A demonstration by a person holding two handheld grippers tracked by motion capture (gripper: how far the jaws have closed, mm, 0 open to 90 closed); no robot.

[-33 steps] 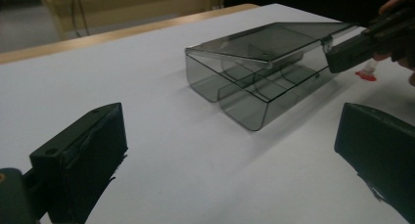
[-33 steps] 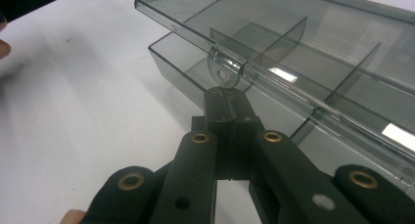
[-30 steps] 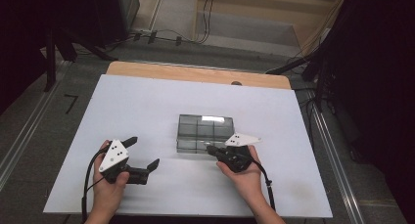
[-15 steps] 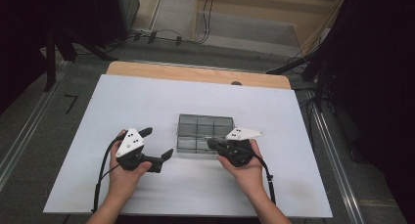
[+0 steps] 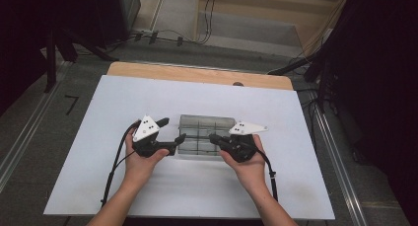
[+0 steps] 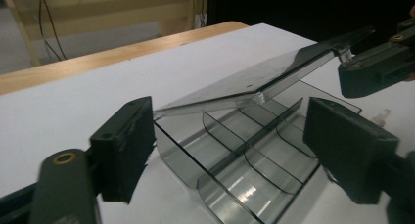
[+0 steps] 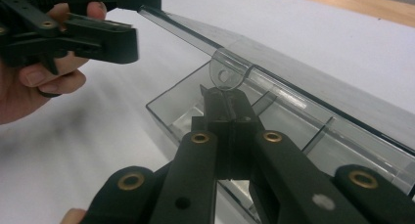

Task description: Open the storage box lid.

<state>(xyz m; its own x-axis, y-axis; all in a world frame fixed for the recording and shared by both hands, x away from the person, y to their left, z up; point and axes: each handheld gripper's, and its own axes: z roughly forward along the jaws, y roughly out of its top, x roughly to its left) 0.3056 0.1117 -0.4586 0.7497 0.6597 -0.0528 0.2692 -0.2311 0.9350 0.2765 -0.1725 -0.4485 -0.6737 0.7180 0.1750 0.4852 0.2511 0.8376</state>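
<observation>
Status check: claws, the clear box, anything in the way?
Right claw shut on lid tab, lid raised. Left claw closing around clear box end, not gripping. Nothing in the way.

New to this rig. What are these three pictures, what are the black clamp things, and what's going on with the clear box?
No robot here: a person holds a pair of hand tongs in each hand at a white table. The high view looks down from above the person. Each of the other two comes from a camera riding on one pair of tongs, looking along its black jaws.

On the table lies one thing, a clear plastic box split into compartments, which look empty.

The right tongs are shut on the small latch tab of the box's lid and hold the lid tilted part-way open. The left tongs are open, their jaws have just been closing, and the box's near end sits between them, not yet pinched.
</observation>
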